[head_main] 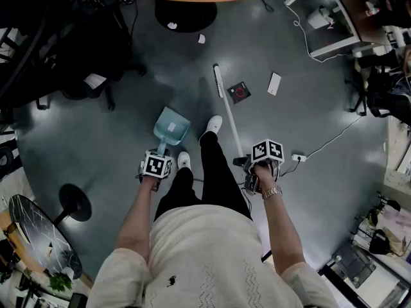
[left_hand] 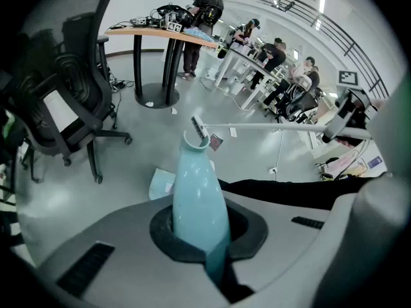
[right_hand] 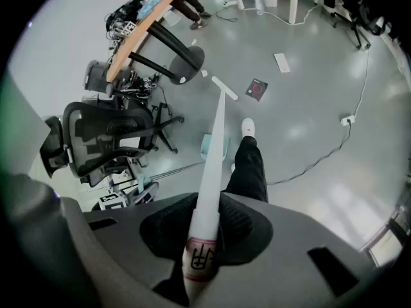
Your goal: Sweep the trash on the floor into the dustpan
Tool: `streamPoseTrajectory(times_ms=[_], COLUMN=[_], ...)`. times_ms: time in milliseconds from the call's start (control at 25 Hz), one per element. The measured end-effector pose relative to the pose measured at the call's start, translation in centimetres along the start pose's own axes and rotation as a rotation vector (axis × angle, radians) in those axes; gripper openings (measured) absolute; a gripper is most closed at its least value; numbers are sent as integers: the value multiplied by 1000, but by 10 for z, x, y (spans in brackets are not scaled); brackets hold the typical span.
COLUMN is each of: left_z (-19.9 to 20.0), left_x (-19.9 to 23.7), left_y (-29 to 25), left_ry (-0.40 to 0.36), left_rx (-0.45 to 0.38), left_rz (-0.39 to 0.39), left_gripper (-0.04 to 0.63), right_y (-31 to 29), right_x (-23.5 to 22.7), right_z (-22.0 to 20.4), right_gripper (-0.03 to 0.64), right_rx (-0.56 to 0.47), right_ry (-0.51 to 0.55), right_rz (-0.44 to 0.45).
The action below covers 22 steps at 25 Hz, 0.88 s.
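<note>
My left gripper (head_main: 156, 165) is shut on the handle of a light blue dustpan (head_main: 171, 126), whose pan rests near the floor ahead of the person's left shoe. The left gripper view shows that handle (left_hand: 196, 197) clamped between the jaws of the left gripper (left_hand: 205, 236). The right gripper (head_main: 264, 154) is shut on a white broom pole (head_main: 229, 117); its brush head (head_main: 218, 81) is down by a red-and-black packet (head_main: 239, 92). A white card (head_main: 274, 83) lies just right of the packet, and small white scraps (head_main: 201, 38) lie farther off. In the right gripper view the pole (right_hand: 212, 165) runs out from the right gripper (right_hand: 205, 242).
A round wooden table on a black base (head_main: 186, 15) stands ahead, with a black office chair (head_main: 83, 56) to the left. A power strip and cable (head_main: 298, 157) lie at the right. The person's white shoes (head_main: 214, 124) stand between the grippers. A glass table (head_main: 32, 236) is at lower left.
</note>
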<state>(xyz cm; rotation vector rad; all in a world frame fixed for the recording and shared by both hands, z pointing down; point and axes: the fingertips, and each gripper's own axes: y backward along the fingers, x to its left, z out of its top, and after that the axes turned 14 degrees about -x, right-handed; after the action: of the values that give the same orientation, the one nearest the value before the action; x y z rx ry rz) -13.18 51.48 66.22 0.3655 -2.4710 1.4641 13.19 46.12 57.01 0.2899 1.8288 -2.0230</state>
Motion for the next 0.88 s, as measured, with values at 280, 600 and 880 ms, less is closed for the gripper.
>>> streamPoseTrajectory(times_ms=[280,600,880], left_z=[88,222,329], left_x=[2,0,34], left_y=[-36,-94,-153], left_ry=[-32,-40,55], left_rx=[-17,-17,-106], left_rz=[-20,33,103], left_gripper=[9,9,9], right_y=[-4,-1,-8], right_x=[18,31,35], right_z=[142,313,457], right_gripper=[98,98,98], right_rx=[4,114,114], right_ry=[57,189,400], right_rz=[-9,-74,-204])
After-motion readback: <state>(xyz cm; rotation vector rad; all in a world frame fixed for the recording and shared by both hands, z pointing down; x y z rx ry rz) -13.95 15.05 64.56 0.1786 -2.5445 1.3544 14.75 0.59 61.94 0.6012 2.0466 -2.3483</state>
